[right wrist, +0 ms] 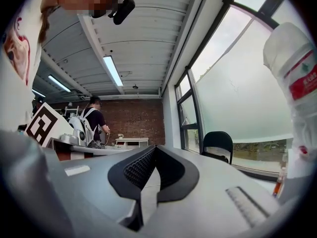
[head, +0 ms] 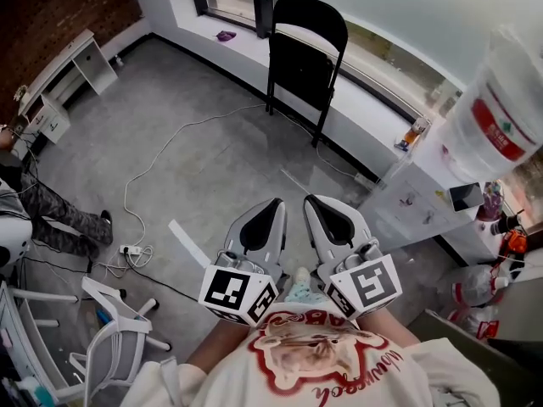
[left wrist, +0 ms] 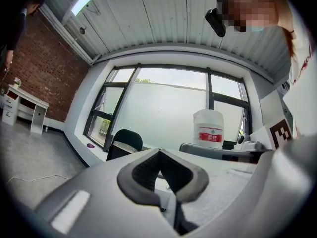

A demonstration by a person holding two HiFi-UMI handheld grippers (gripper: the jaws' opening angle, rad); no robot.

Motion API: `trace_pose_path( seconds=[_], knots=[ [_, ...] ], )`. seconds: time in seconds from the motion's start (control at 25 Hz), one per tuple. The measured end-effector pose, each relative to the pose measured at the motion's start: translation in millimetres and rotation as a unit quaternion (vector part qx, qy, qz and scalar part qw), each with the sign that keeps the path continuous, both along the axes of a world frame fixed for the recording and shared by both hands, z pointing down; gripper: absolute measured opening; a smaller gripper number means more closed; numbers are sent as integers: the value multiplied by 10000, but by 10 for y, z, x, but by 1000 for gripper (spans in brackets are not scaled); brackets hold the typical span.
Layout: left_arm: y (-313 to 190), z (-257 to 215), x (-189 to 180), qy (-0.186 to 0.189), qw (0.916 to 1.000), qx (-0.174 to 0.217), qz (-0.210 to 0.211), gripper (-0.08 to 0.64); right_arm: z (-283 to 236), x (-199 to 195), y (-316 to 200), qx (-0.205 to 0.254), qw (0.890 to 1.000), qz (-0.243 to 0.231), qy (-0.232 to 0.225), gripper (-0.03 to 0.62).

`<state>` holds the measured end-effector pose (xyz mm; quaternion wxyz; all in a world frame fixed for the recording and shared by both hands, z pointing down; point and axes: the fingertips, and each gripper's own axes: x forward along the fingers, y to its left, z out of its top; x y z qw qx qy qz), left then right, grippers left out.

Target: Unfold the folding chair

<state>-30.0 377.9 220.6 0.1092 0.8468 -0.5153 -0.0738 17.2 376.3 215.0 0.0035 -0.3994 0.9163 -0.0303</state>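
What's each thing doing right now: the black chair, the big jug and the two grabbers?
Folding chair: folded flat, leaning against the window ledge, untouched.
Left gripper: shut, empty, well short of the chair.
Right gripper: shut, empty, well short of the chair.
Water jug: standing upright.

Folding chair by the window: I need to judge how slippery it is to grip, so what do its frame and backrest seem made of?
Folding chair frame: thin black tube, probably painted metal, with a dull sheen. Backrest: a smooth black panel, likely plastic or vinyl-covered padding. From this distance I can't tell which.
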Motion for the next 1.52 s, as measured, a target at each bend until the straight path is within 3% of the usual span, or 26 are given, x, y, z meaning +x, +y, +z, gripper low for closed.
trace_pose_path(
  seconds=[0.52,0.76,1.2,1.52],
  knots=[
    [-852,7,550,-13,10000,-10,61,0,47,489,-832,-57,10000,-45,-24,23],
    [-934,84,574,-95,9998,-177,8,0,161,521,-950,-273,9995,-82,-96,23],
    [-1015,21,607,-153,9999,-16,-14,0,77,509,-1017,-152,9996,-164,-185,23],
    [-1090,118,647,-293,9994,-196,5,0,196,503,-1138,-319,9990,-246,-210,23]
  ],
)
